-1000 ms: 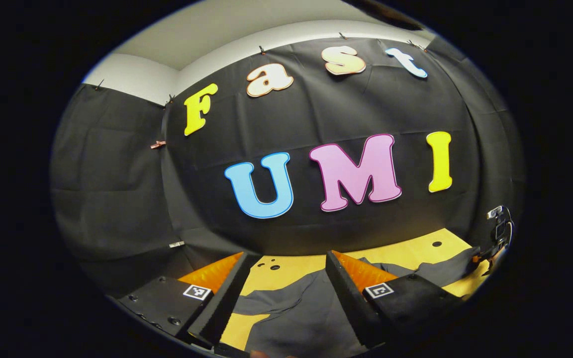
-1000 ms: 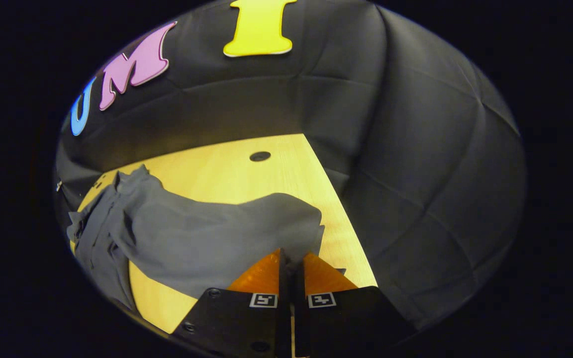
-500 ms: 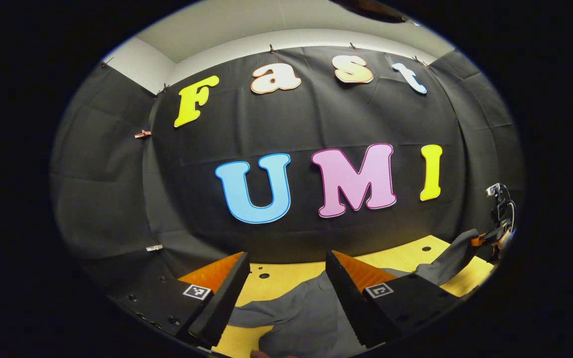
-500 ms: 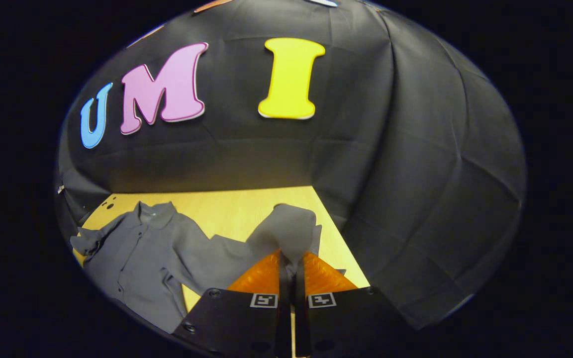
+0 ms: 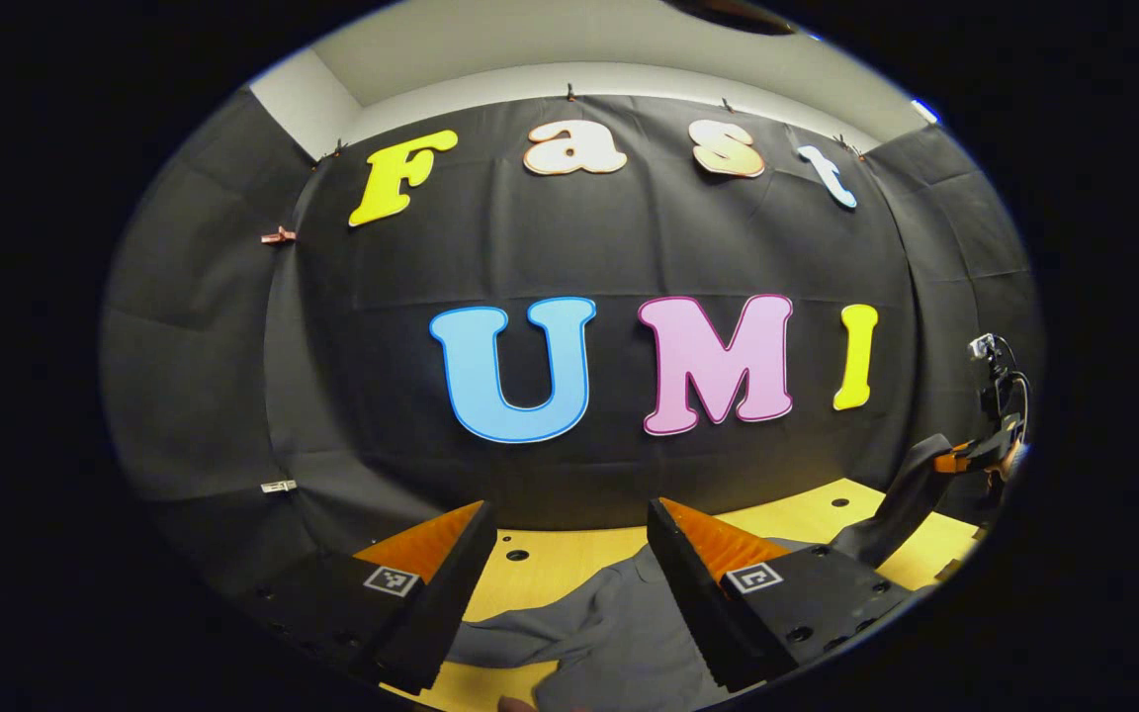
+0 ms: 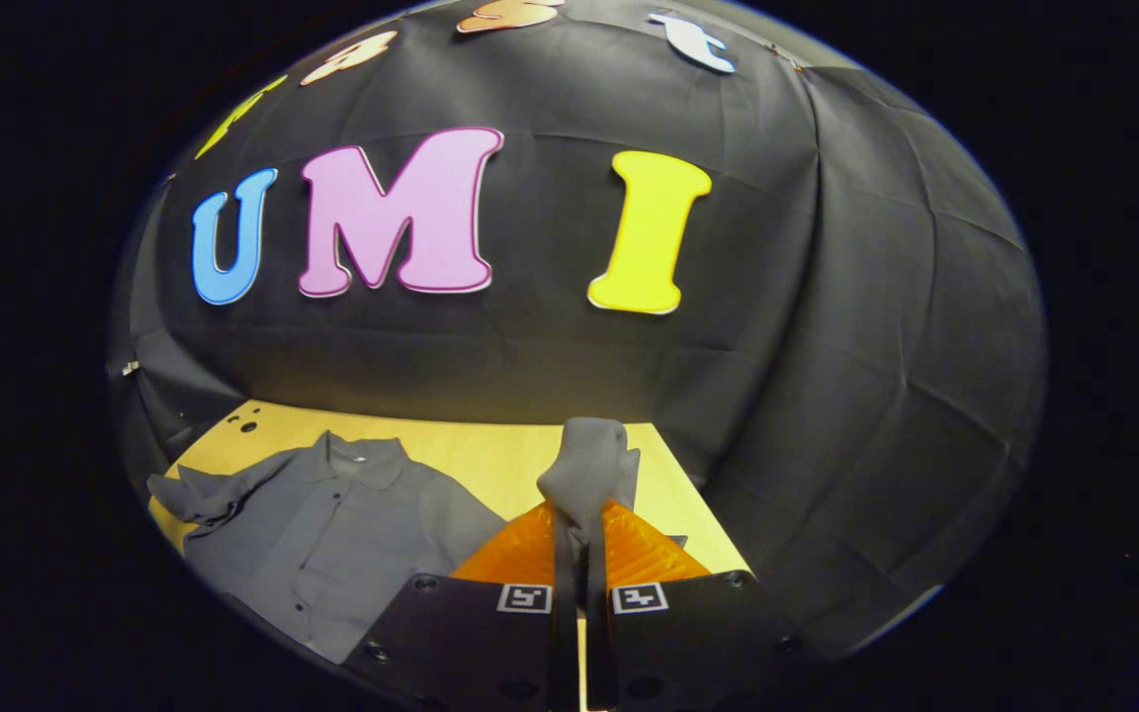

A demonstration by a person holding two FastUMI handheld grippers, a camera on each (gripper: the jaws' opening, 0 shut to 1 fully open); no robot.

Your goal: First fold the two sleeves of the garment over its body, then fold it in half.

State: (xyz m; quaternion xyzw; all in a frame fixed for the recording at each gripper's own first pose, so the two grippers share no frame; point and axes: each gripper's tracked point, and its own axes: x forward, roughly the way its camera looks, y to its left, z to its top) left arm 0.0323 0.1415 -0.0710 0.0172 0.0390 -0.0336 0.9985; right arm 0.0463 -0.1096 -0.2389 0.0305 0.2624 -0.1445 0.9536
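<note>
A grey button-up shirt (image 6: 332, 529) lies face up on the yellow wooden table (image 6: 471, 460), collar toward the back wall. My right gripper (image 6: 576, 522) is shut on the cuff of one sleeve (image 6: 584, 465), which stands lifted above the table. In the left gripper view that gripper (image 5: 965, 460) shows far right, with the raised sleeve (image 5: 891, 504) hanging from it. My left gripper (image 5: 565, 539) stands open above the shirt (image 5: 599, 633), nothing between its fingers. The other sleeve (image 6: 204, 494) lies bunched at the shirt's left.
The table (image 5: 569, 554) has small round holes (image 5: 511, 555) near its back edge. The black cloth wall stands close behind and on both sides of it. A fingertip (image 5: 510, 704) shows at the bottom edge of the left gripper view.
My right gripper has risen with the sleeve cuff, pulling the sleeve up off the table. The left gripper has tilted upward a little and stays open.
</note>
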